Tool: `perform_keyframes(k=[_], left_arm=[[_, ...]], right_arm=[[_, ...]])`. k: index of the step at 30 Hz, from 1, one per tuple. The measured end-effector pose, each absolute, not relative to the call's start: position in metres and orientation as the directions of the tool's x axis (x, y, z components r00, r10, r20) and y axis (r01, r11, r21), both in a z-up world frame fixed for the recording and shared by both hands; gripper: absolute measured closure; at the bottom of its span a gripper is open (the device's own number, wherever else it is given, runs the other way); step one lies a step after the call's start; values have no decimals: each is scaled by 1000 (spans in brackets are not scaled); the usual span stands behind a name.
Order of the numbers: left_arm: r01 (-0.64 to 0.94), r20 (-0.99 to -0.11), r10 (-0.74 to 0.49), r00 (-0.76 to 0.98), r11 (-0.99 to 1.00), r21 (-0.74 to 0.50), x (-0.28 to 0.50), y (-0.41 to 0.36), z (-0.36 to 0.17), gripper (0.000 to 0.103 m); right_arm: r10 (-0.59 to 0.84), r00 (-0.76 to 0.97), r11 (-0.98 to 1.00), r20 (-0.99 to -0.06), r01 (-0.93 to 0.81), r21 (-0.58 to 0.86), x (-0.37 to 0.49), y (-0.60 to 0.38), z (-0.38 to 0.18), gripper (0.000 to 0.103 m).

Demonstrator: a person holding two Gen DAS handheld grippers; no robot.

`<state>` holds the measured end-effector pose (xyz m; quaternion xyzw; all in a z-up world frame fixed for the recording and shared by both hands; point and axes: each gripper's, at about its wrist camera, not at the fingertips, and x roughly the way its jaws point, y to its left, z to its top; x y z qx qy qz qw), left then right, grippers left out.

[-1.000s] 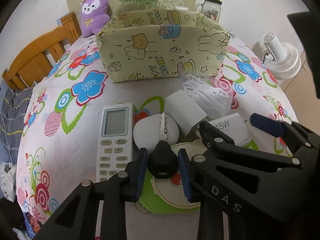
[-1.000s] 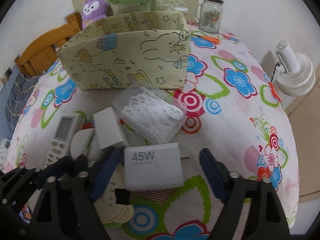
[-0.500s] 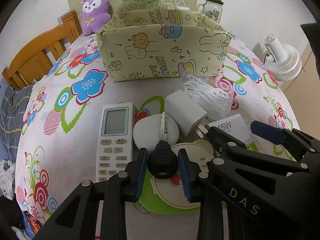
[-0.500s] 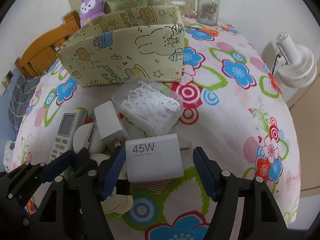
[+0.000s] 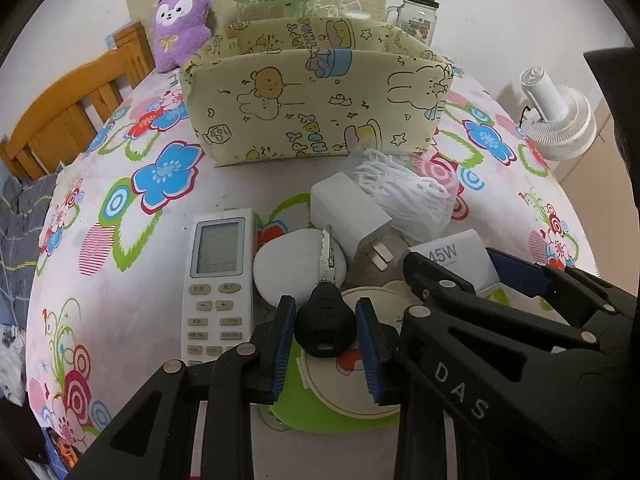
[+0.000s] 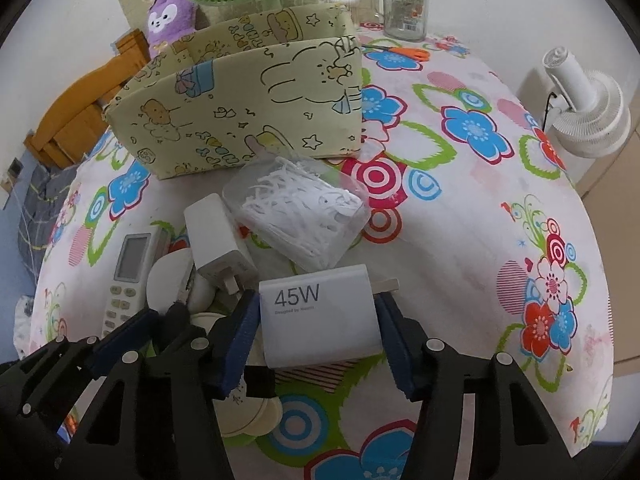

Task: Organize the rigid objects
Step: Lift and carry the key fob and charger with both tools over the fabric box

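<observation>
both grippers closed on items in the pile

the left gripper [image 5: 325, 334] is clenched on the black head of a key [image 5: 325, 326], whose metal blade lies across a white oval case [image 5: 286, 264] beside the remote [image 5: 219, 276]. the right gripper [image 6: 316, 332] grasps the white 45w charger [image 6: 320, 318] by its sides, in front of the bag of floss picks [image 6: 298, 210] and the cartoon-print fabric box [image 6: 248, 120].

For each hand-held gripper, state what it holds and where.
The left hand-held gripper clamps the key by its black head. The right hand-held gripper grips the 45W charger by its sides.
</observation>
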<state>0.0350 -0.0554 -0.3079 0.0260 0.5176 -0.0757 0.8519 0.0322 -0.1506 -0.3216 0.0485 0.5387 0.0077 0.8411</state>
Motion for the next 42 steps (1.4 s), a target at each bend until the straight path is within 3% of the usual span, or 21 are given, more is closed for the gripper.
perform_keyframes(k=[42], left_arm=[[186,-811,-118,573,982,-12,53,-48,-204,72]], right_arm=[[0,552,996,-834,73,48,49,-133,-203,41]])
